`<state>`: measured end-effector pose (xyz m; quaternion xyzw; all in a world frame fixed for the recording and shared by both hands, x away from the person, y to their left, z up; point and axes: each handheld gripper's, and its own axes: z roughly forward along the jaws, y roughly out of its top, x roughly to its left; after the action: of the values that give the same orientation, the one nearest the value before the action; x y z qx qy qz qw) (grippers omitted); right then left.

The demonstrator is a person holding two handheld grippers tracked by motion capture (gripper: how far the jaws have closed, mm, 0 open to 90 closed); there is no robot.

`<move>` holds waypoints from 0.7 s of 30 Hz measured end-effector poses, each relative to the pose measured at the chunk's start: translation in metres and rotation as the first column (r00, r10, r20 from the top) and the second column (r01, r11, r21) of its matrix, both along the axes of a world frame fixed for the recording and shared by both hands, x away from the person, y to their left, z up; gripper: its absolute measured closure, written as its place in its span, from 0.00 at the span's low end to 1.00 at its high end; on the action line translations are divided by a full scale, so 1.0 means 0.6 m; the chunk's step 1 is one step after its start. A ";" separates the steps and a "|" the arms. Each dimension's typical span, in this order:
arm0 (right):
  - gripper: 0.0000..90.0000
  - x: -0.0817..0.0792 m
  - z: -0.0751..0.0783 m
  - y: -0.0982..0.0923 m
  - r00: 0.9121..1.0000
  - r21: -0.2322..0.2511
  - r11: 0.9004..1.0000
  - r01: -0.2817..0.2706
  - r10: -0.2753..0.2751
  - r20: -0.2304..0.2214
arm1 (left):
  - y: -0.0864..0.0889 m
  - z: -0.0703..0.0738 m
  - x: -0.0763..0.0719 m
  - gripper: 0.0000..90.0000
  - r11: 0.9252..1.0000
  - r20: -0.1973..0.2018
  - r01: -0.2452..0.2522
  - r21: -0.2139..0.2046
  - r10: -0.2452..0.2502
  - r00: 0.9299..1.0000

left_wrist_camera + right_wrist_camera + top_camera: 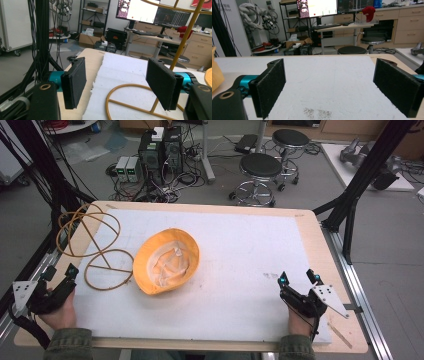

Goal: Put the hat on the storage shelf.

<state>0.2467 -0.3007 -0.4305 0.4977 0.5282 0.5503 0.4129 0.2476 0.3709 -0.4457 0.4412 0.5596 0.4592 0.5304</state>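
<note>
Hard hat (166,261) lies upturned; wire stand (95,247) overhangs table edge (65,320).

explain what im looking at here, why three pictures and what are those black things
A person sits at a table holding a hand-held claw in each hand: the left claw and the right claw. The high view looks down from above. The other two pictures come from small cameras riding on each claw, looking along its two black padded jaws. On the white mat lies a yellow hard hat, upside down, and beside it a yellow wire stand on its side. Both claws are open and hold nothing; in the left gripper view, part of the stand shows beyond the jaws.
</note>
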 end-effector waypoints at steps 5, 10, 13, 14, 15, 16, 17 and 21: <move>0.11 0.000 0.000 0.000 1.000 -0.001 1.000 0.000 0.000 -0.002 | 0.000 0.000 0.001 0.36 1.000 0.003 -0.001 -0.004 0.001 1.000; 0.11 0.000 0.000 0.000 1.000 0.001 1.000 0.000 0.000 -0.002 | -0.002 0.001 0.000 0.36 1.000 0.003 -0.004 0.011 0.004 1.000; 0.11 0.001 -0.001 -0.001 1.000 -0.002 1.000 0.000 0.000 -0.001 | -0.004 0.002 0.000 0.36 1.000 0.007 -0.001 0.020 0.001 1.000; 0.11 0.001 -0.001 -0.001 1.000 -0.002 1.000 0.000 0.000 -0.002 | -0.005 0.002 0.000 0.36 1.000 0.006 0.000 0.021 0.000 1.000; 0.11 0.001 -0.001 -0.001 1.000 -0.002 1.000 0.000 0.000 -0.002 | -0.005 0.002 0.001 0.36 1.000 0.006 0.002 0.020 -0.003 1.000; 0.11 0.001 -0.001 0.000 1.000 0.001 1.000 -0.003 0.003 -0.005 | -0.005 0.002 0.001 0.36 1.000 0.005 0.003 0.021 -0.003 1.000; 0.11 0.001 -0.001 0.000 1.000 0.004 1.000 -0.005 0.005 -0.006 | -0.005 0.002 0.001 0.36 1.000 0.005 0.002 0.019 -0.002 1.000; 0.11 0.002 -0.001 0.000 1.000 0.010 1.000 -0.013 0.013 -0.010 | -0.004 0.001 0.001 0.36 1.000 0.005 0.000 0.014 0.000 1.000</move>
<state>0.2482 -0.3008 -0.4312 0.4991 0.5310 0.5529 0.4041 0.2480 0.3686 -0.4449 0.4437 0.5552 0.4642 0.5286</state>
